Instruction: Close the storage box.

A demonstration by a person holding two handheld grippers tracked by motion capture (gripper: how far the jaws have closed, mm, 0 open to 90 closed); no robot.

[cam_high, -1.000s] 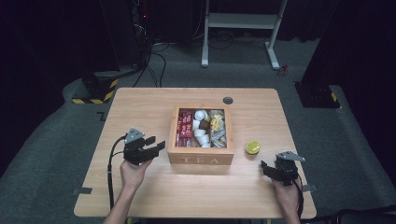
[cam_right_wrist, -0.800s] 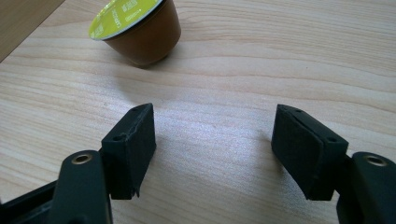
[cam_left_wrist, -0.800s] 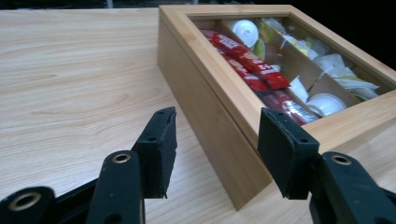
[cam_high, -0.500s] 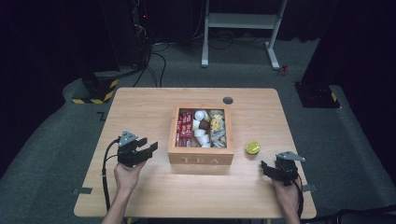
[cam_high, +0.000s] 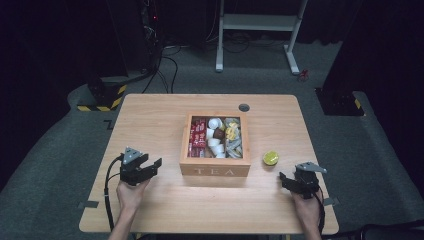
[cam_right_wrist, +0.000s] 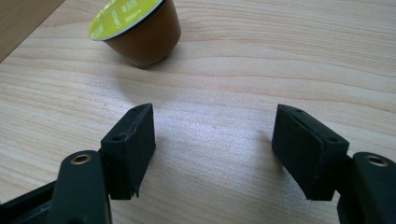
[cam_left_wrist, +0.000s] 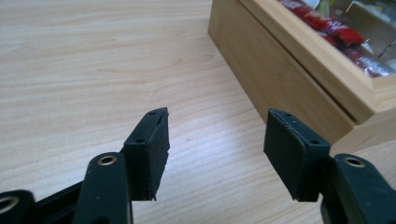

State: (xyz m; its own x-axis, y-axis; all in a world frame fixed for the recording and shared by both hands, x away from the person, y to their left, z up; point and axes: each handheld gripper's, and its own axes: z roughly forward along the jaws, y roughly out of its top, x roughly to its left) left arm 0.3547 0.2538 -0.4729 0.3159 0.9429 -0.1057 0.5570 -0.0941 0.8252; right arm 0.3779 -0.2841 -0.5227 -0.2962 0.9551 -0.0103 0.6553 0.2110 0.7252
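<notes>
Table (cam_high: 150, 115): light wood, carries all items. Wooden tea box (cam_high: 215, 167) at centre, lid off or open, marked "TEA" on its near wall. Compartments already stocked: red sachets (cam_high: 198, 137) in the left section, white and brown capsules (cam_high: 215, 134) in the middle, yellowish packets (cam_high: 232, 137) at right.

One coffee capsule (cam_high: 270, 158), green-yellow foil lid and brown body, stands on the table just beside the box's right wall, outside it. Judgement: work at an early stage; this capsule is the loose piece, probably to go into the box, and nothing is gripped yet.

Right tongs (cam_high: 292, 181) rest low on the table near the front right corner, jaws wide, empty, aimed toward the capsule (cam_right_wrist: 137, 30), which sits ahead and left of the jaws, apart from them.

Left tongs (cam_high: 150, 167) sit left of the box, jaws wide, empty; box wall (cam_left_wrist: 280, 70) close on their right.

Obstructions: bare table between right tongs and capsule. Box wall close behind capsule could crowd the approach. Small dark grommet (cam_high: 244, 107) behind the box, irrelevant.
</notes>
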